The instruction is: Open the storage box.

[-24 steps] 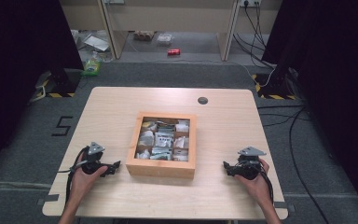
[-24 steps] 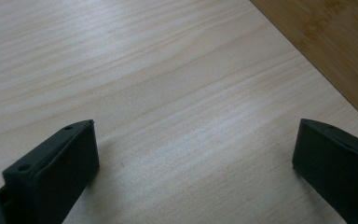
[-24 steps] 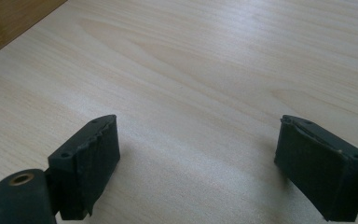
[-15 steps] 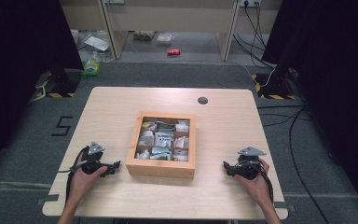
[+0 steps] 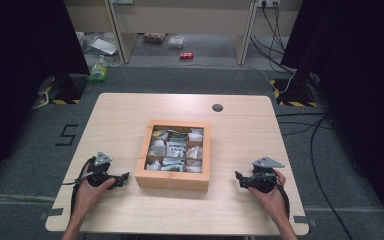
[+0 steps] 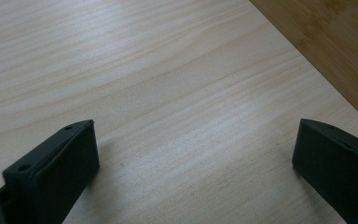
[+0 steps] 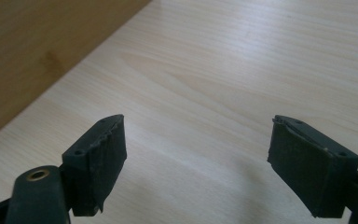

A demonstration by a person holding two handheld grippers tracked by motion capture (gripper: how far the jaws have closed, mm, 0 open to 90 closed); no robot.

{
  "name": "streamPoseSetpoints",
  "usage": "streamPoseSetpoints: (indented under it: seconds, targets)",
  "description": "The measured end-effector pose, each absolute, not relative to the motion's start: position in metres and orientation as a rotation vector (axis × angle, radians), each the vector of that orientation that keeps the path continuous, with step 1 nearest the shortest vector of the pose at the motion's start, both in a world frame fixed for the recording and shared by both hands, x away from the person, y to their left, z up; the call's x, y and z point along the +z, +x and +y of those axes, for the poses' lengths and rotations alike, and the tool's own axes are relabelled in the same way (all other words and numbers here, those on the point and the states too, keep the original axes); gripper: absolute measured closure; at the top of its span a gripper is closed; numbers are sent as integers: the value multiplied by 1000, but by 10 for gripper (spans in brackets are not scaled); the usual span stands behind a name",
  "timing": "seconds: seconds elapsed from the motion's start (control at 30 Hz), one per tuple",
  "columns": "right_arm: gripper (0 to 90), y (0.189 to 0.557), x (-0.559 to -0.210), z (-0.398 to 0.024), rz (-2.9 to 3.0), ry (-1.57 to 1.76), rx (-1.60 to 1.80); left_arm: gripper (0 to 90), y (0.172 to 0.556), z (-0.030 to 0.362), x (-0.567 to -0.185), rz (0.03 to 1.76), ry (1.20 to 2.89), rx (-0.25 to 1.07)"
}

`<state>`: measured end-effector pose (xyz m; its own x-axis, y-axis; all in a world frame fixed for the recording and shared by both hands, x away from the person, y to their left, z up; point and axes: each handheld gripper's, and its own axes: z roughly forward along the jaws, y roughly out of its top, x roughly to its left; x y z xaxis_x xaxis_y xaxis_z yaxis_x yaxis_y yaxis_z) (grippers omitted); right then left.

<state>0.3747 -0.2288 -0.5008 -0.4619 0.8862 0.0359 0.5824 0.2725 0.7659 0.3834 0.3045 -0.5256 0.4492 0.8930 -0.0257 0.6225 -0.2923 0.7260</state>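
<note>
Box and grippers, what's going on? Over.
Left gripper open, right gripper open, both empty, low on the table. Box between them, packets inside. Nothing in the way.

Black hand-held gripper (image 5: 122, 179), grey plate

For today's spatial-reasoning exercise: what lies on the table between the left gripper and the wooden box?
Nothing: in the high view, bare tabletop separates the left gripper from the wooden box. The left gripper view shows the same bare wood between its open jaws.
</note>
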Motion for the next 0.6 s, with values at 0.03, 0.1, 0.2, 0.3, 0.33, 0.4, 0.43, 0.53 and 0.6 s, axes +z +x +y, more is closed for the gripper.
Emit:
streamPoseSetpoints:
  seconds: [0.03, 0.1, 0.2, 0.3, 0.33, 0.4, 0.43, 0.53, 0.6]
  targets:
    - [202, 373, -499, -227, 2147, 1328, 1039, 0, 383, 304, -526, 1264, 2026, 513]
    - [207, 370, -497, -223, 2143, 1317, 1051, 0, 383, 304, -526, 1264, 2025, 513]
    - [210, 368, -494, -216, 2140, 1297, 1071, 0, 383, 305, -526, 1264, 2026, 513]
    - [211, 360, -495, -211, 2162, 1284, 1090, 0, 383, 305, -526, 1264, 2026, 513]
    - [211, 356, -495, -211, 2171, 1264, 1091, 0, 383, 305, -526, 1264, 2026, 513]
    - [211, 348, -496, -209, 2190, 1252, 1108, 0, 383, 305, -526, 1264, 2026, 513]
    - [211, 345, -496, -208, 2198, 1241, 1115, 0, 383, 304, -526, 1264, 2026, 513]
    - [215, 336, -495, -203, 2221, 1215, 1126, 0, 383, 304, -526, 1264, 2026, 513]
    - [231, 335, -494, -198, 2230, 1194, 1134, 0, 383, 305, -526, 1264, 2026, 513]
